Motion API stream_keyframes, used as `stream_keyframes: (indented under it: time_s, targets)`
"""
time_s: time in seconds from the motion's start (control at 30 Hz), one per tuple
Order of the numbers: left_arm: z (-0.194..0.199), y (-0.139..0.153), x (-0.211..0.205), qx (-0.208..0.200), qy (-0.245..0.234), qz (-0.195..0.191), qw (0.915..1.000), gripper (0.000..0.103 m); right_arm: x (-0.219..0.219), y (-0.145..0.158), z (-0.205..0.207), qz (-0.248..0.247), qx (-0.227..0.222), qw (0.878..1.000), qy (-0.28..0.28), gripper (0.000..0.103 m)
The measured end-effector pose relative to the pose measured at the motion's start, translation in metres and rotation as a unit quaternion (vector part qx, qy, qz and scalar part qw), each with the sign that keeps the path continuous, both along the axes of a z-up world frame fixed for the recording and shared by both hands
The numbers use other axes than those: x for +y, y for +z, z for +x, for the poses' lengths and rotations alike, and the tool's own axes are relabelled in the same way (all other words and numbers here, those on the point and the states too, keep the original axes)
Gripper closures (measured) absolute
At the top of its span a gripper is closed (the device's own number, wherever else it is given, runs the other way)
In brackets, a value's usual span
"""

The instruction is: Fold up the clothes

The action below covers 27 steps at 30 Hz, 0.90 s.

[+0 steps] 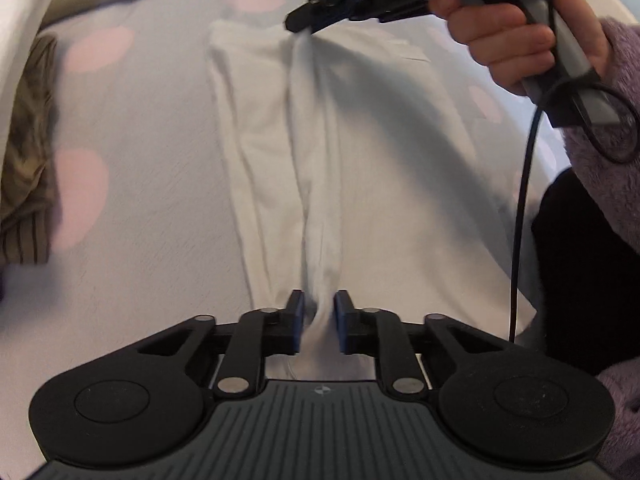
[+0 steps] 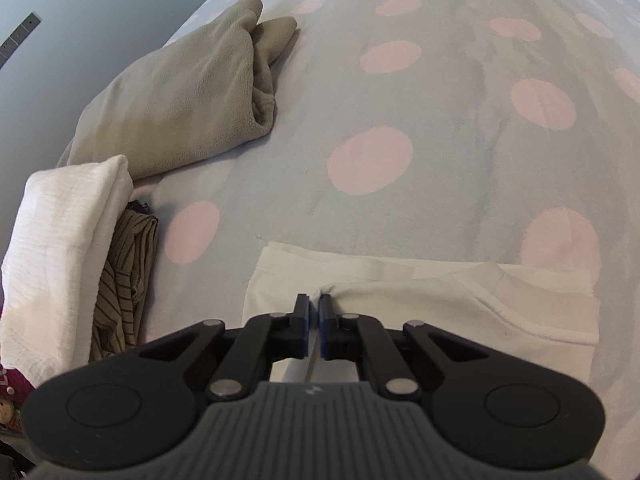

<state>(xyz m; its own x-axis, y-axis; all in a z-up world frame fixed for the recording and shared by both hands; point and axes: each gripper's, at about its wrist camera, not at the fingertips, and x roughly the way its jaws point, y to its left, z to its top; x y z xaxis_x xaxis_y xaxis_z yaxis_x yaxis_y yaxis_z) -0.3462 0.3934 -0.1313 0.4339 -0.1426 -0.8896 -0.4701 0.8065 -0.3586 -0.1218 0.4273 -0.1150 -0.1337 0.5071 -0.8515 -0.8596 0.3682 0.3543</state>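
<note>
Both claws (image 1: 319, 320) pinch white garment (image 1: 280, 160); no legible writing.

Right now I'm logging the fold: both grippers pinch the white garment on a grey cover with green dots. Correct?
Not quite. The dots are pink, as the right wrist view shows on the cover. The rest holds: left gripper and right gripper both pinch the white garment.

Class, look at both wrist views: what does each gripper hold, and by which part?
Both hold the white garment. The left gripper pinches a raised fold at its near end; the right gripper pinches the same fold at the far end.
</note>
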Motion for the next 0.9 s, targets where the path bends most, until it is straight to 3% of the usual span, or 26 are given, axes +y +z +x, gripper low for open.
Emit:
stream_keyframes:
  time_s: [0.17, 0.23, 0.27, 0.3, 0.43, 0.5, 0.7, 0.8, 0.9]
  targets:
    - [-0.001, -0.004, 0.004, 0.027, 0.016, -0.013, 0.9994, 0.098, 0.012, -0.018, 0.003, -0.027, 0.007, 1.000, -0.006, 0.094]
    - [0.000, -0.003, 0.001, 0.031, 0.011, -0.009, 0.9994, 0.098, 0.009, -0.014, 0.007, -0.018, 0.016, 1.000, -0.014, 0.087]
    - [0.000, -0.002, -0.001, 0.032, 0.008, -0.008, 0.9994, 0.097, 0.005, -0.009, 0.009, -0.008, 0.014, 1.000, -0.015, 0.075]
    - [0.001, -0.002, -0.002, 0.033, 0.007, -0.007, 0.9994, 0.097, 0.002, -0.003, 0.010, 0.002, 0.013, 1.000, -0.016, 0.071]
    - [0.004, 0.001, 0.001, 0.027, 0.012, -0.008, 0.9995, 0.092, -0.015, 0.010, 0.013, 0.020, 0.009, 1.000, -0.009, 0.074]
    - [0.009, 0.001, 0.011, 0.022, 0.023, 0.001, 0.9995, 0.090, -0.018, 0.009, 0.007, 0.018, -0.005, 1.000, 0.002, 0.091]
    - [0.022, 0.013, 0.017, 0.019, 0.037, 0.024, 0.9988, 0.089, -0.013, -0.029, -0.017, -0.025, -0.011, 0.999, 0.037, 0.093]
    - [0.029, 0.015, 0.017, 0.025, 0.039, 0.036, 0.9983, 0.089, -0.020, -0.024, -0.027, -0.012, -0.038, 0.997, 0.061, 0.091]
    - [0.032, 0.018, 0.010, 0.020, 0.025, 0.039, 0.9987, 0.090, -0.042, -0.013, -0.022, -0.013, -0.021, 0.997, 0.068, 0.090]
